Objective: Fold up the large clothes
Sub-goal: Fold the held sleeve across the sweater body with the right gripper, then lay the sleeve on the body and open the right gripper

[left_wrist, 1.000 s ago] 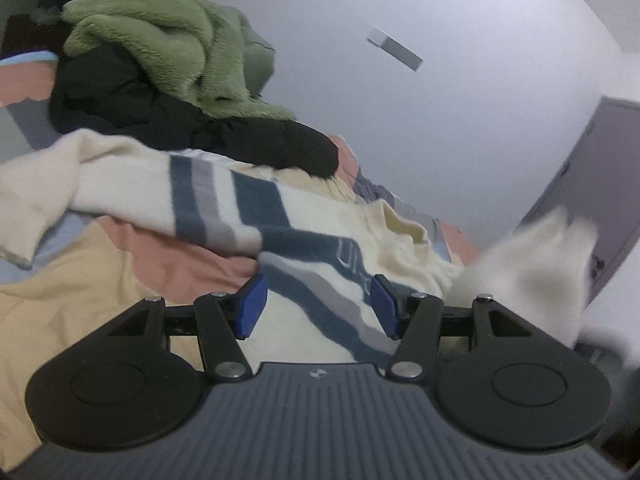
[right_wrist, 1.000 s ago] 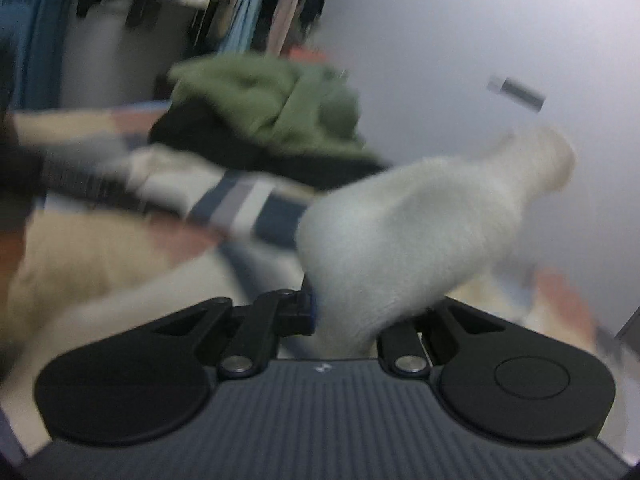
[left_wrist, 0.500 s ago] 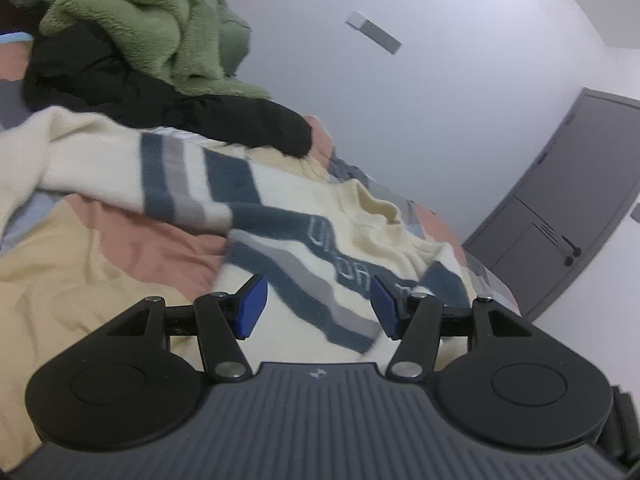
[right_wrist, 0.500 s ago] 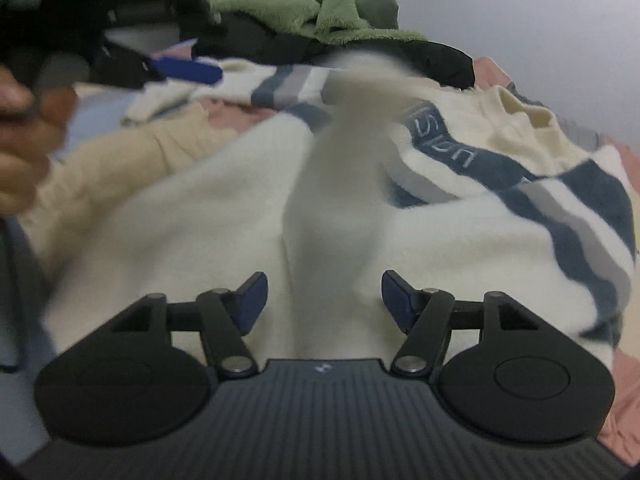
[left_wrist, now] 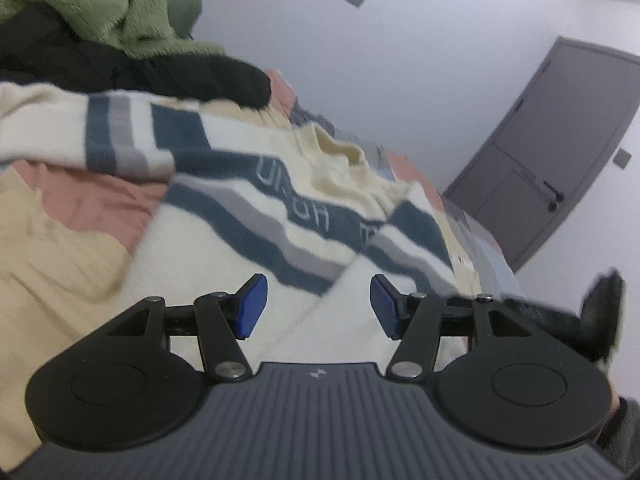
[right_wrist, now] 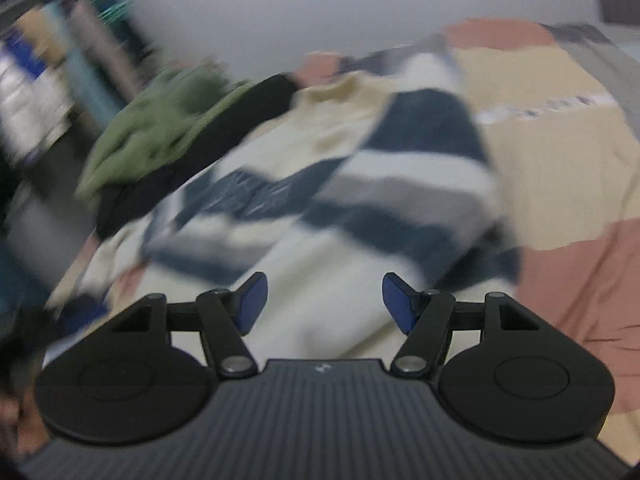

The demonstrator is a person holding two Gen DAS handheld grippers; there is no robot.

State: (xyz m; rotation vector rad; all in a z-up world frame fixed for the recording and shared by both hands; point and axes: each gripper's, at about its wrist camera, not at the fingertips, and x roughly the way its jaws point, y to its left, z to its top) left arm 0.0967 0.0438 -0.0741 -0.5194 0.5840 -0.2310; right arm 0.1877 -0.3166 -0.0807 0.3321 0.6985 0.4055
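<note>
Sweater first: the cream knit with navy and grey bands lies spread across the bed, its body just ahead of both claws and its collar toward the far edge by the wall. A second ago the right gripper was clamped on a cream sleeve held up in the air; now its blue pads stand well apart with nothing between them, and that sleeve has been dropped across the body of the garment. In the left wrist view the folded-over sleeve shows as a diagonal edge crossing the stripes on the right. The left gripper is likewise parted and empty, hovering low over the near cream panel; its opening has not changed.

So one sleeve fold looks done, and the right-hand view is smeared with motion, which suggests that hand is swinging off toward its next hold. The other sleeve still trails out toward the bed's left side, unfolded, so I judge that to be the likely next piece.

Farther back, a black garment and a green fleece are heaped at the bed's far left corner, touching the sweater's upper edge. Beyond them are the wall and a grey door.
</note>
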